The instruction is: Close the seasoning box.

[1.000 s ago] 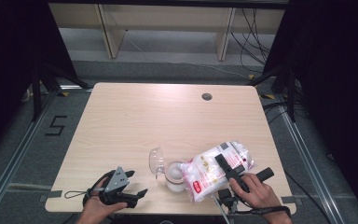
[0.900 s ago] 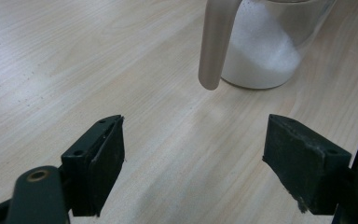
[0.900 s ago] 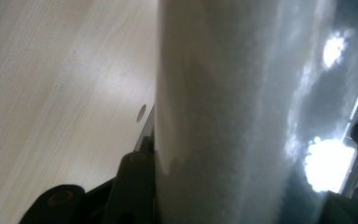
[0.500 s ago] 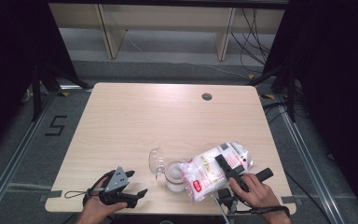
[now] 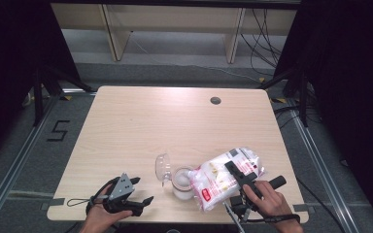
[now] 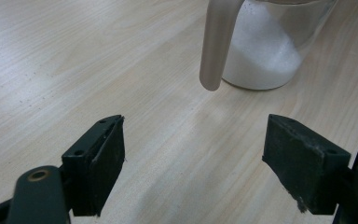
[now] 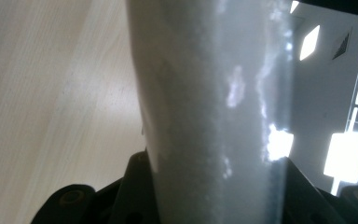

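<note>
Bag tilted over glass jug
Right hand-held gripper (image 5: 235,174) clamps the bag of white powder (image 5: 226,175), its jaws having just closed tighter; left hand-held gripper (image 6: 193,163) gapes wide beside the glass jug (image 6: 261,51).

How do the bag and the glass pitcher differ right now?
The bag is soft printed plastic, tilted with its mouth at the pitcher's rim; the glass pitcher is clear, rigid and upright on the table. The right gripper clamps the bag; the pitcher stands free, with the open left gripper apart from it. Both hold white powder.

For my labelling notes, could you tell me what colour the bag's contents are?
White granules fill the bag, clearest in the right gripper view.
</note>
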A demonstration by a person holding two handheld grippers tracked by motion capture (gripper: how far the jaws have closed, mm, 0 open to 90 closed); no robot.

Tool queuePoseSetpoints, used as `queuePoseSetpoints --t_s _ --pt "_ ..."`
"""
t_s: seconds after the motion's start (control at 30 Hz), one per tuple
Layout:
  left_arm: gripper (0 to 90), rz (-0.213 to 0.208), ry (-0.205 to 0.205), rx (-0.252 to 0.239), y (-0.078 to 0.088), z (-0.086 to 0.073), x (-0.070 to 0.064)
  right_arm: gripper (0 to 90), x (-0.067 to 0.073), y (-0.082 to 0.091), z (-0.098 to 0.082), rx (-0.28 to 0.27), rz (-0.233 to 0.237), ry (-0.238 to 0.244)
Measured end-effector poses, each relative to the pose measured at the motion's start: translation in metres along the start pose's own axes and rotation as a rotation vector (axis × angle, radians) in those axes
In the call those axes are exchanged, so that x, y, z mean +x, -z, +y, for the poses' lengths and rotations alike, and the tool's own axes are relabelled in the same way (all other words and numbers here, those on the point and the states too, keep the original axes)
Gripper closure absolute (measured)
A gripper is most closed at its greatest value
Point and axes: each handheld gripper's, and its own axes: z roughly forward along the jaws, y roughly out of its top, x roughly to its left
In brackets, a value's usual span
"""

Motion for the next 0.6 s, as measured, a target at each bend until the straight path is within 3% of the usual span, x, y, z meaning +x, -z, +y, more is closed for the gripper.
queuePoseSetpoints --t_s 0.03,0.13,0.17,0.27,0.3,0.37,0.4,0.47,0.5,0.6 --pt "20.3 -0.001 0.001 0.002 0.0001 0.0000 -0.0003 72.5 0.0005 0.0003 -0.0012 0.006 0.019 -0.029" --pt "20.3 0.004 -0.005 0.001 0.0004 0.0003 0.0002 72.5 -0.0019 -0.0014 -0.0022 -0.027 0.003 -0.019" --pt "20.3 0.011 0.023 0.010 0.0010 -0.0003 -0.0014 72.6 -0.0004 -0.0020 -0.0037 -0.024 0.026 -0.065" --pt "20.3 0.002 0.019 0.004 0.0003 -0.0004 -0.0011 72.6 -0.0014 -0.0022 -0.0053 -0.030 0.025 -0.072" --pt "20.3 0.000 0.026 -0.002 -0.0003 -0.0005 -0.0016 72.5 0.0004 -0.0016 -0.0060 -0.023 0.035 -0.115" --pt "20.3 0.004 0.018 0.000 0.0001 -0.0002 -0.0015 72.6 -0.0024 -0.0019 -0.0078 -0.045 0.027 -0.120" --pt "20.4 0.008 0.021 0.006 0.0004 -0.0005 -0.0010 72.6 -0.0003 -0.0020 -0.0086 -0.043 0.037 -0.176" --pt "20.4 0.011 0.020 0.003 0.0006 -0.0005 -0.0010 72.7 -0.0019 -0.0022 -0.0090 -0.052 0.040 -0.163" --pt "20.3 0.007 0.015 0.003 0.0003 -0.0006 -0.0004 72.6 0.0011 -0.0012 -0.0090 -0.040 0.051 -0.214" --pt "20.4 -0.002 0.023 -0.007 -0.0007 -0.0008 -0.0009 72.7 -0.0004 -0.0017 -0.0094 -0.058 0.049 -0.216"
